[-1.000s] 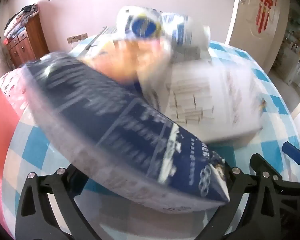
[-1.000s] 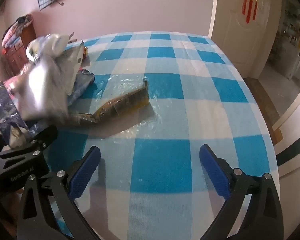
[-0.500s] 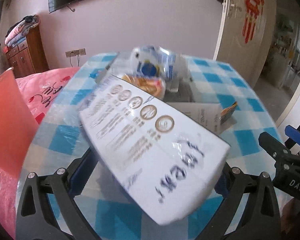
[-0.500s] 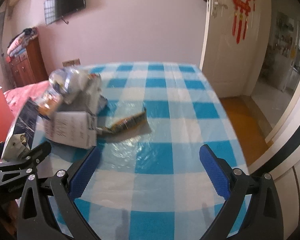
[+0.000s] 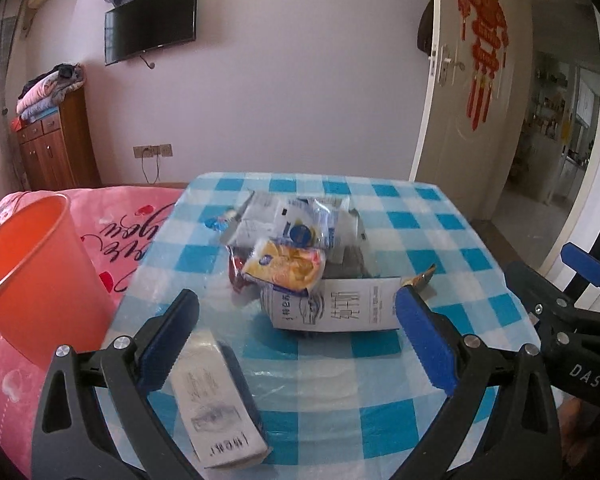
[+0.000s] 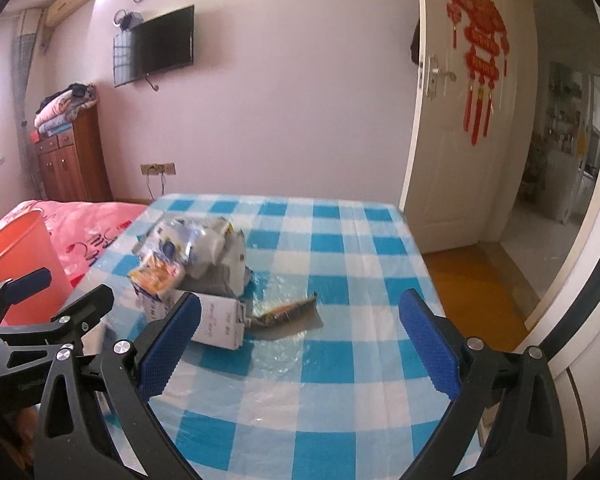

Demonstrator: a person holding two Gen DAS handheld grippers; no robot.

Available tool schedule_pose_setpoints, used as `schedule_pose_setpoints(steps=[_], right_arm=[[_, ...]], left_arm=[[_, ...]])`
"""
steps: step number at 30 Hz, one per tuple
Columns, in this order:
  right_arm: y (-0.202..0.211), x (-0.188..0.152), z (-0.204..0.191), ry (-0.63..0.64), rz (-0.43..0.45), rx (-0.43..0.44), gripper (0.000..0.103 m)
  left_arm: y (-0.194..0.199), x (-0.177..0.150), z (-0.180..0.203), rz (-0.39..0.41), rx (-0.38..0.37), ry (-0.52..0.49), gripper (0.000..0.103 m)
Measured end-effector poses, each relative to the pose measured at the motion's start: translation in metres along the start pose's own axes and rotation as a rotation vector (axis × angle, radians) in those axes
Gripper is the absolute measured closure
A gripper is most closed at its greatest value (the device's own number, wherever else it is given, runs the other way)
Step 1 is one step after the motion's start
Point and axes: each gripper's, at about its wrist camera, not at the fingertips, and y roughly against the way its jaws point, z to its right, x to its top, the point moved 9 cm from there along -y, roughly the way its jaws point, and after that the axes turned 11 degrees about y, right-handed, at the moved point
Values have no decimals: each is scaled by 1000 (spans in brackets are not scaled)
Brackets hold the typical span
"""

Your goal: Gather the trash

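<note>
My left gripper [image 5: 298, 344] stands open above the near part of the blue-checked table [image 5: 384, 412]. A white and dark carton [image 5: 216, 404], blurred, lies low beside its left finger, not clamped. Further back is a trash pile [image 5: 300, 236] with a yellow snack packet [image 5: 284, 266] and a white printed box [image 5: 336, 310]. An orange-brown wrapper [image 6: 288, 312] lies right of the pile [image 6: 196, 248]. My right gripper [image 6: 298, 344] is open with nothing in it, and shows in the left wrist view [image 5: 580, 300]. An orange bin [image 5: 24, 272] stands left of the table.
A pink bedspread [image 5: 120, 224] lies behind the bin [image 6: 20, 248]. A wooden cabinet [image 5: 56, 148] with folded bedding stands at the back left. A white door [image 6: 460, 120] stands ajar on the right. The left gripper's frame [image 6: 40, 320] shows in the right wrist view.
Both grippers have pulled back and risen from the table. The carton that filled the left wrist view has dropped to the lower left, beside the left finger.
</note>
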Motion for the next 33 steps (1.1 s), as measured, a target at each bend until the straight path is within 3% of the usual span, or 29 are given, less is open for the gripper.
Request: schedule_pose_setpoints(steps=[12, 33], right_arm=[[14, 11, -8, 28, 34, -20, 5], [3, 5, -6, 11, 3, -20, 5]], left_arm=[[11, 8, -12, 6, 3, 26, 4], [7, 6, -17, -5, 3, 31, 4]])
